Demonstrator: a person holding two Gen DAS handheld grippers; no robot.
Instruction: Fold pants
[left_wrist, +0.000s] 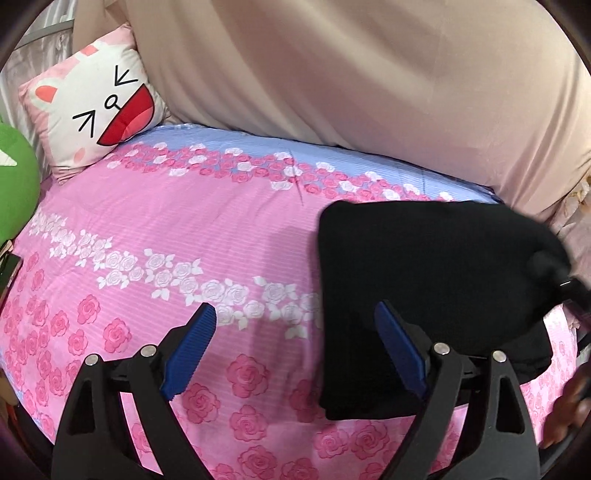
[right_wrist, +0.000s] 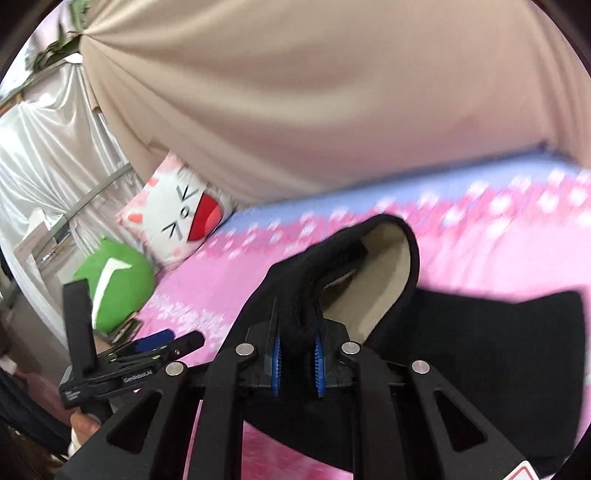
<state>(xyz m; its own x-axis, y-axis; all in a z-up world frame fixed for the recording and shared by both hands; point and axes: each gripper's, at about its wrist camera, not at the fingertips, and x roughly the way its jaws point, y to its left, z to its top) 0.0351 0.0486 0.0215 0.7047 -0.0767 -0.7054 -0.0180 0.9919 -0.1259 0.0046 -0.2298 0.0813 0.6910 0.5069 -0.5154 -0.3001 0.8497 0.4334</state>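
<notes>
Nearest in the right wrist view, the right gripper (right_wrist: 297, 363) is clenched on a bunched fold of the black pants (right_wrist: 480, 339), lifting that part so its beige lining shows above the rest of the cloth. In the left wrist view the left gripper (left_wrist: 295, 314) hangs released, jaws spread wide with nothing between them, one blue pad over the pants' edge. The pants (left_wrist: 424, 295) lie folded on the pink rose bedspread (left_wrist: 166, 229), toward the bed's right side. Farther back on the bedspread, well away from the pants, a cat-face pillow (left_wrist: 99, 107) leans beside a green plush toy (left_wrist: 14, 184). Behind the bed hangs a beige curtain (left_wrist: 369, 74).
</notes>
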